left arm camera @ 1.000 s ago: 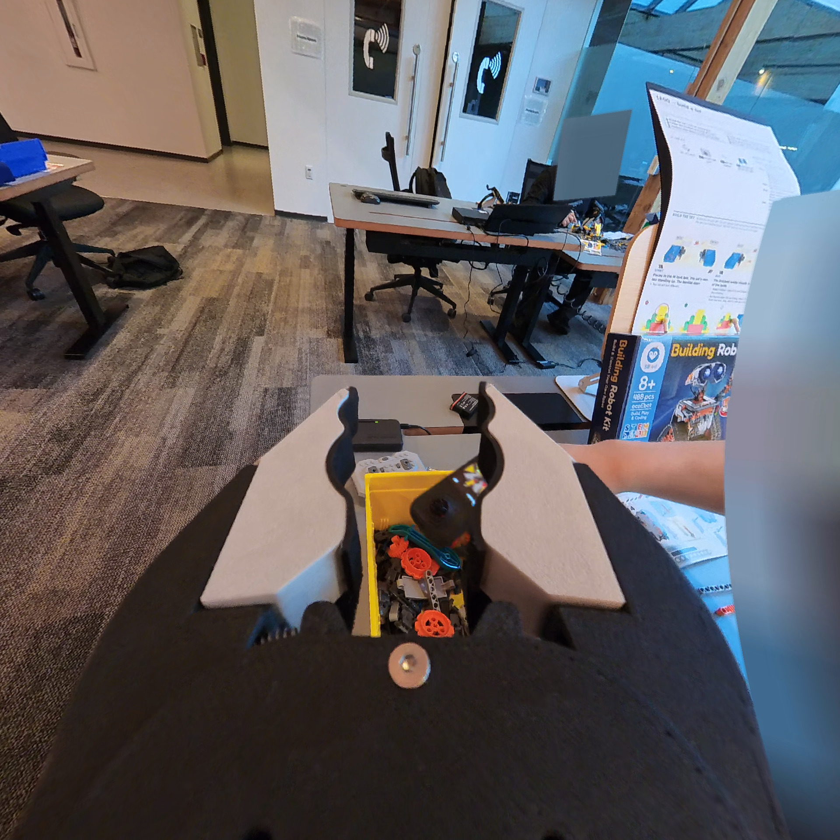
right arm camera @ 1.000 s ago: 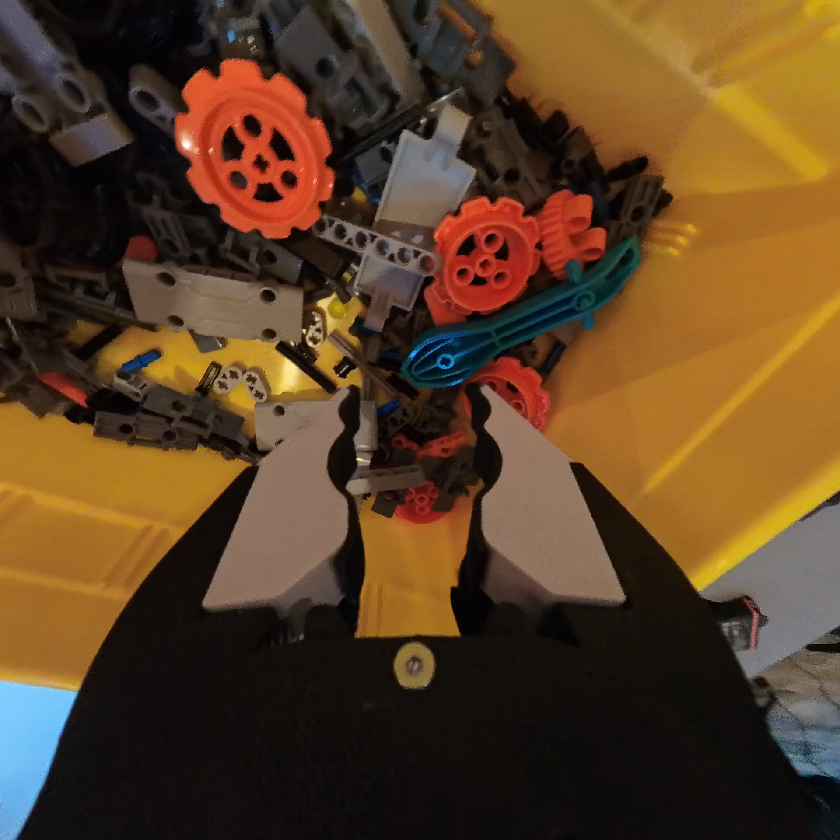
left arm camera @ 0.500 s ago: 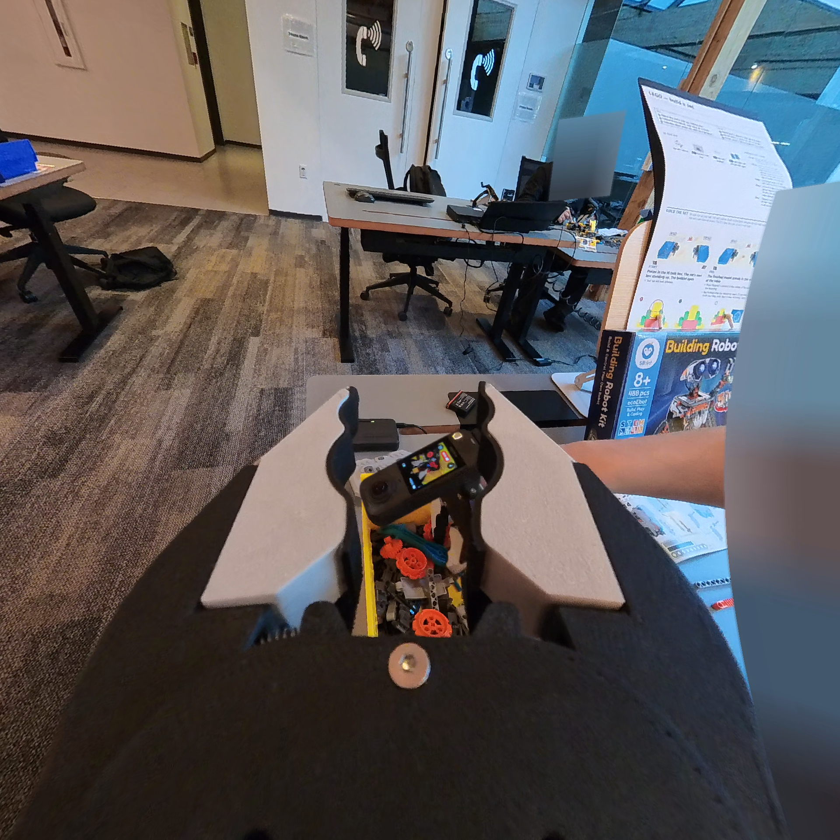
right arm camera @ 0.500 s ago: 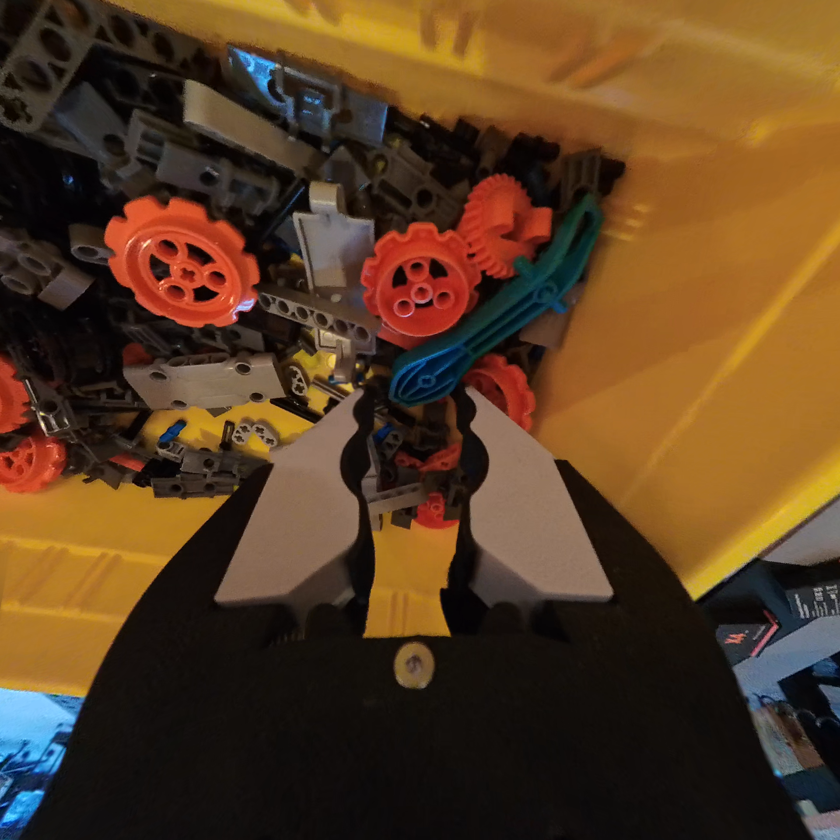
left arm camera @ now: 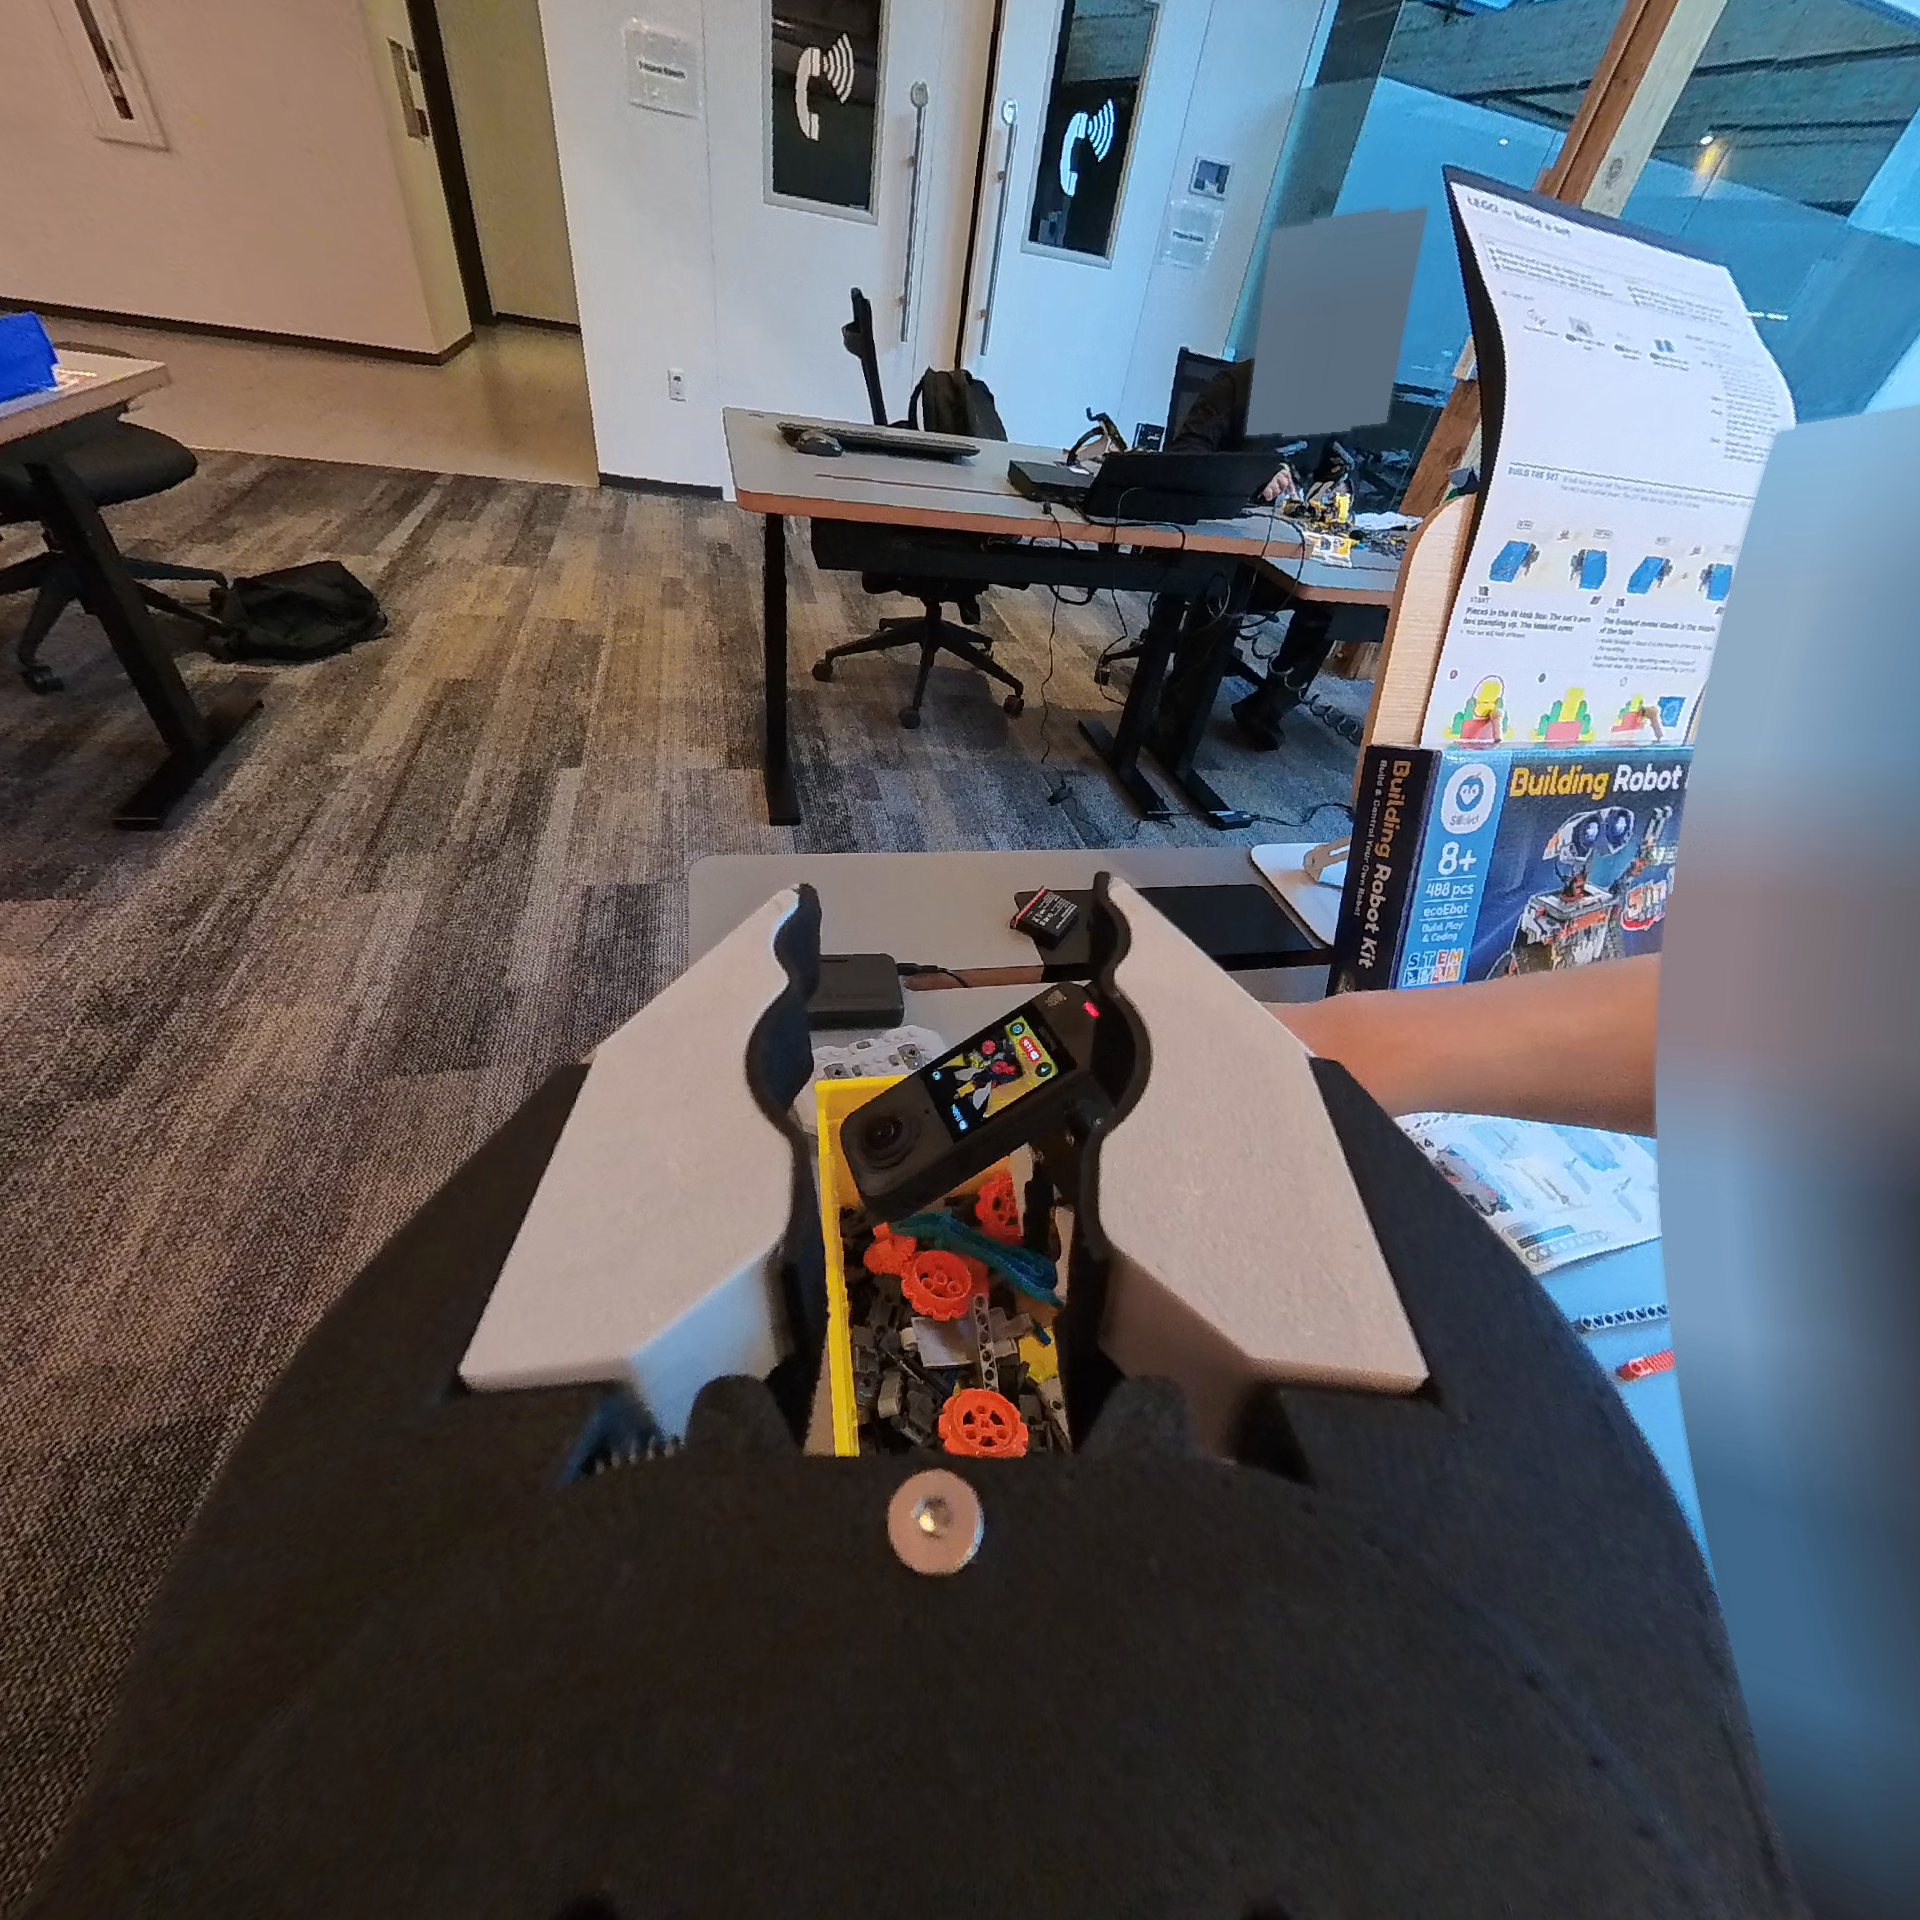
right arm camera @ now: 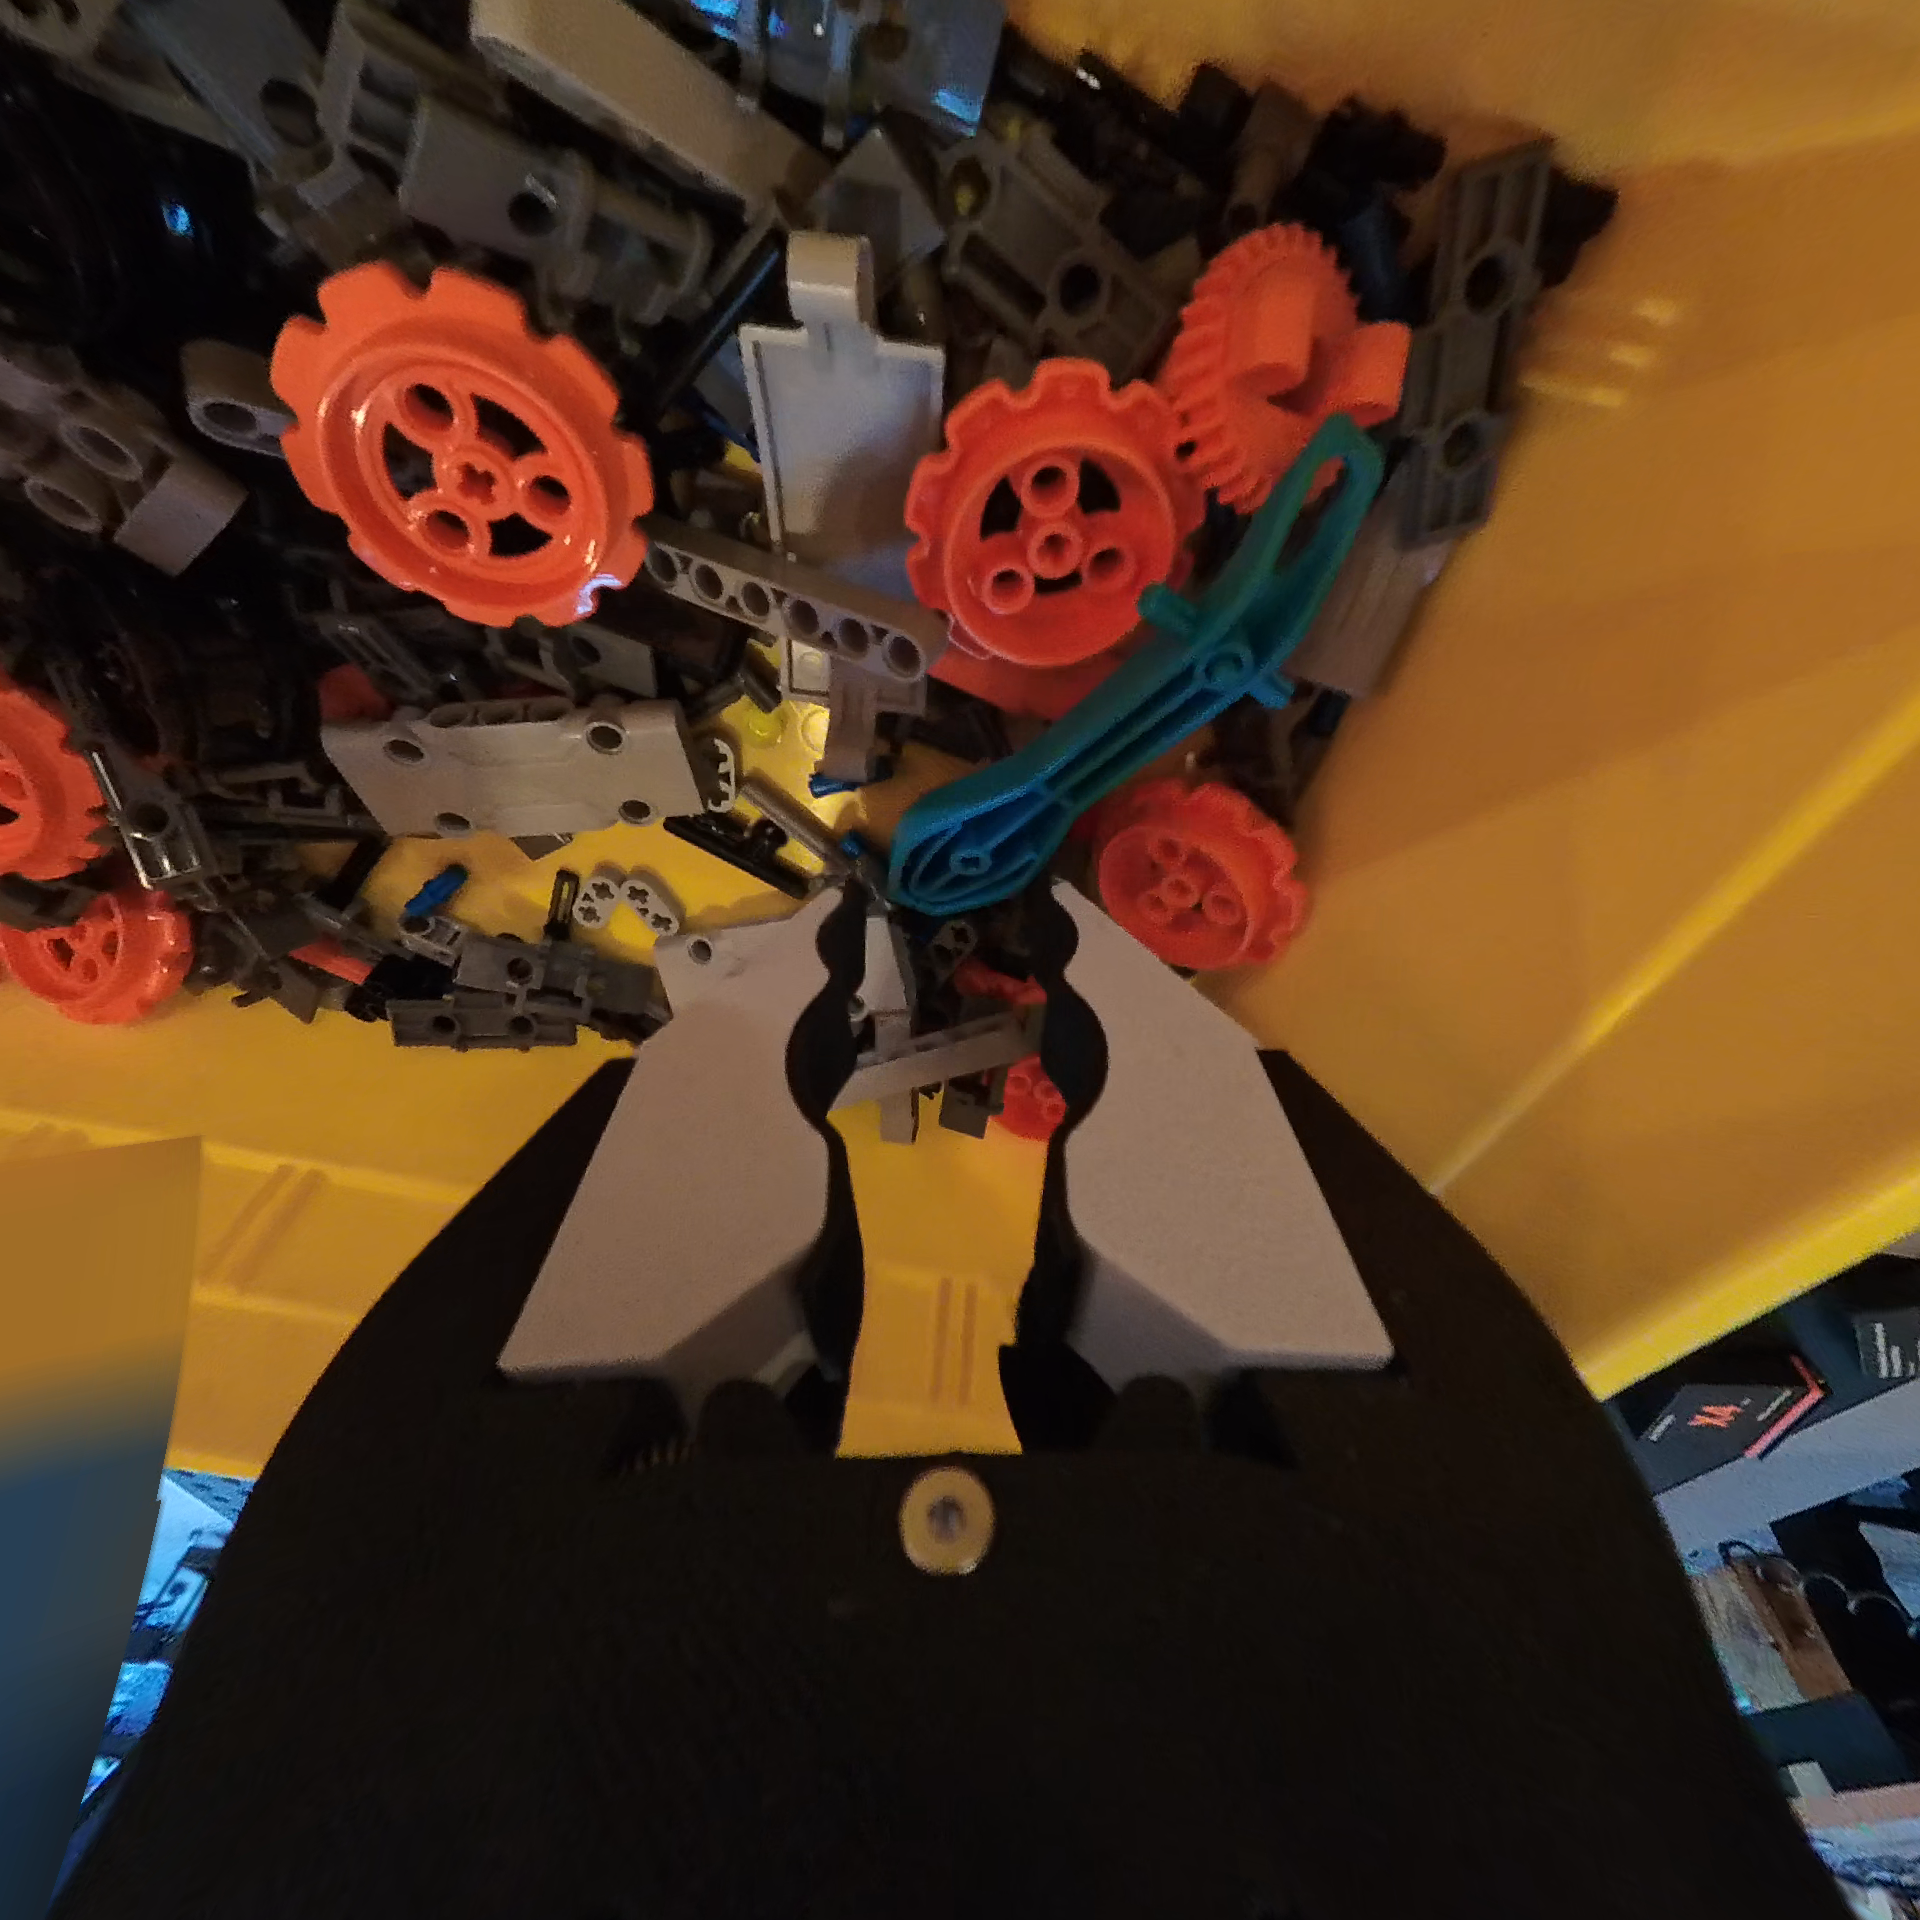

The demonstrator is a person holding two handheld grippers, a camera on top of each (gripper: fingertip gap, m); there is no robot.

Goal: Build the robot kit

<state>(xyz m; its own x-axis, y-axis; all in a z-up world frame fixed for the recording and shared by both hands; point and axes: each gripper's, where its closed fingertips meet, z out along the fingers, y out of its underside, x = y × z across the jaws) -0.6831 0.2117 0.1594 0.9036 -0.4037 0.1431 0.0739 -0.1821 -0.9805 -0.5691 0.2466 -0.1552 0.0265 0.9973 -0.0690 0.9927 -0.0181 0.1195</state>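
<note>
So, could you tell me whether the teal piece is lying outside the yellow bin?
No, the teal piece lies inside the yellow bin, among orange gears.

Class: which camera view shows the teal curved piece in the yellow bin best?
The right wrist view: the teal curved piece lies whole among orange wheels. The left wrist view shows only a small part, under a black camera.

A striped grey carpet (left arm camera: 343, 831) is laid across an open office. White doors (left arm camera: 831, 229) with dark glass panels are set in the far wall. A grey desk (left arm camera: 987, 499) on black legs is placed before them, with a black swivel chair (left arm camera: 925, 634) tucked beneath. Another desk (left arm camera: 73, 384) is seen at the left. Daylight is admitted through glass panels (left arm camera: 1714, 208) on the right.
</note>
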